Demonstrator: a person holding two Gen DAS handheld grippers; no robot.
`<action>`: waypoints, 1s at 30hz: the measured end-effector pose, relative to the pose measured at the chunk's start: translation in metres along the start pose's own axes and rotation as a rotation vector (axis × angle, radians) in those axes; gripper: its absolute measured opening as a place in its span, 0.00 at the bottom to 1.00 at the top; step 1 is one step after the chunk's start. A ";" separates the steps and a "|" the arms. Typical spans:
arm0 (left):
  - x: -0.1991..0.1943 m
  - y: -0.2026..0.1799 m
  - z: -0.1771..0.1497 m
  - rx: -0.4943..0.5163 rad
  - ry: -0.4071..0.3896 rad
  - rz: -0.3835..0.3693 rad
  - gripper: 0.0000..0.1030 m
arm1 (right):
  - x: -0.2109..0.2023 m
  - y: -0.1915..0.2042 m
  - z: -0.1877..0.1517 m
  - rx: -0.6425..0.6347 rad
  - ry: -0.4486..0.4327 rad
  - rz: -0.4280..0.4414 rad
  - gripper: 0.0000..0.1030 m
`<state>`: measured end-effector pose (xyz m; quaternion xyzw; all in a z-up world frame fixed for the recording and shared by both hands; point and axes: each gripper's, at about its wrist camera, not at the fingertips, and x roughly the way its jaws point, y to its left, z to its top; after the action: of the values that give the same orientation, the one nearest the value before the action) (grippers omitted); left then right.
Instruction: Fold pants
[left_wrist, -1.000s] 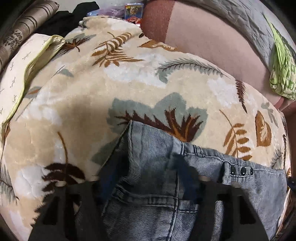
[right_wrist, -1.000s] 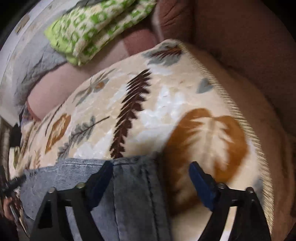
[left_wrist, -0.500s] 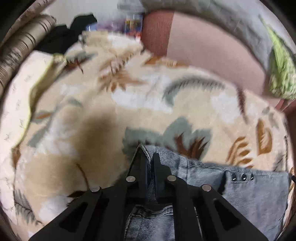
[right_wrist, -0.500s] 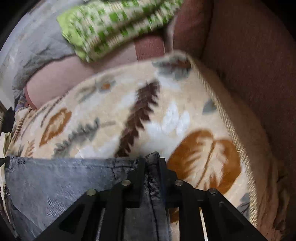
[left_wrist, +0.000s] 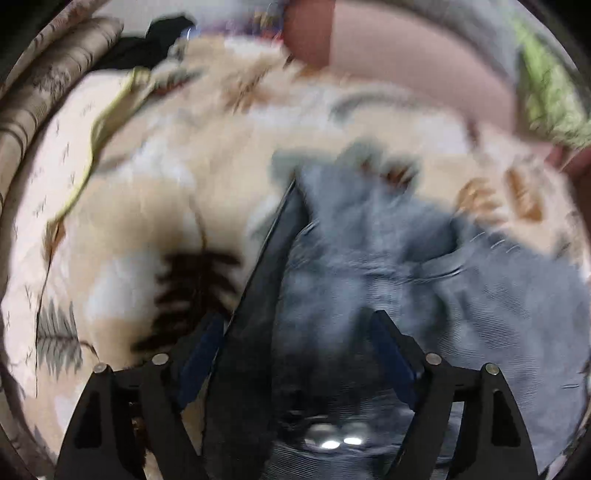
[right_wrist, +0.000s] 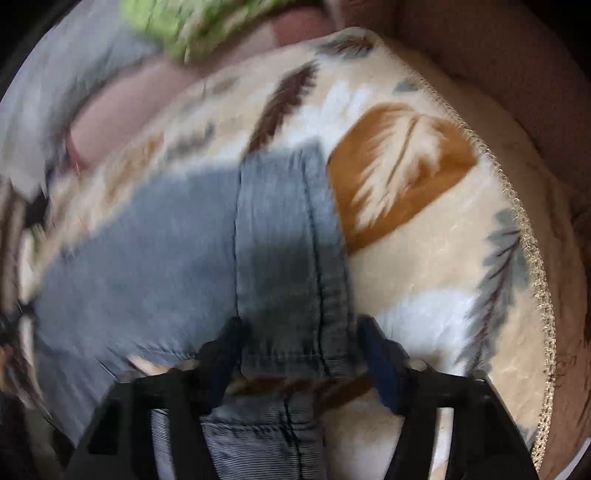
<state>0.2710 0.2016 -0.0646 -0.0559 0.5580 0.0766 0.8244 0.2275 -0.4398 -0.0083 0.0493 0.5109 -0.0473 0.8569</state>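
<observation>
Both wrist views steeply down, close; share pants

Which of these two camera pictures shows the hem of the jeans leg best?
The right wrist view: the hem of the jeans lies fairly sharp, stitching visible. The left wrist view shows only the jeans' other, bunched, blurred part, no leg hem.

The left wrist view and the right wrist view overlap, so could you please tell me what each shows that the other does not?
Only the left wrist view shows the striped brown cushion, the black garment and the pants' bright metal snaps. Only the right wrist view shows the stitched hem of a pants leg and the blanket's fringed edge. Both show the grey-blue denim pants on the leaf-print fleece blanket, the green patterned cloth, and a gripper whose jaws are opening with denim between them.
</observation>
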 end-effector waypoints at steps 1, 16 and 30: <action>0.002 0.008 0.000 -0.052 0.011 -0.023 0.71 | -0.007 0.002 0.001 -0.012 0.000 -0.016 0.17; 0.030 0.009 0.085 -0.213 -0.014 -0.236 0.67 | 0.019 -0.002 0.109 0.117 -0.162 0.064 0.86; 0.040 -0.009 0.103 -0.113 -0.025 -0.122 0.13 | 0.056 0.008 0.118 0.051 -0.057 0.041 0.56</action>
<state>0.3816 0.2142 -0.0638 -0.1353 0.5381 0.0582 0.8299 0.3578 -0.4490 -0.0010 0.0801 0.4837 -0.0440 0.8704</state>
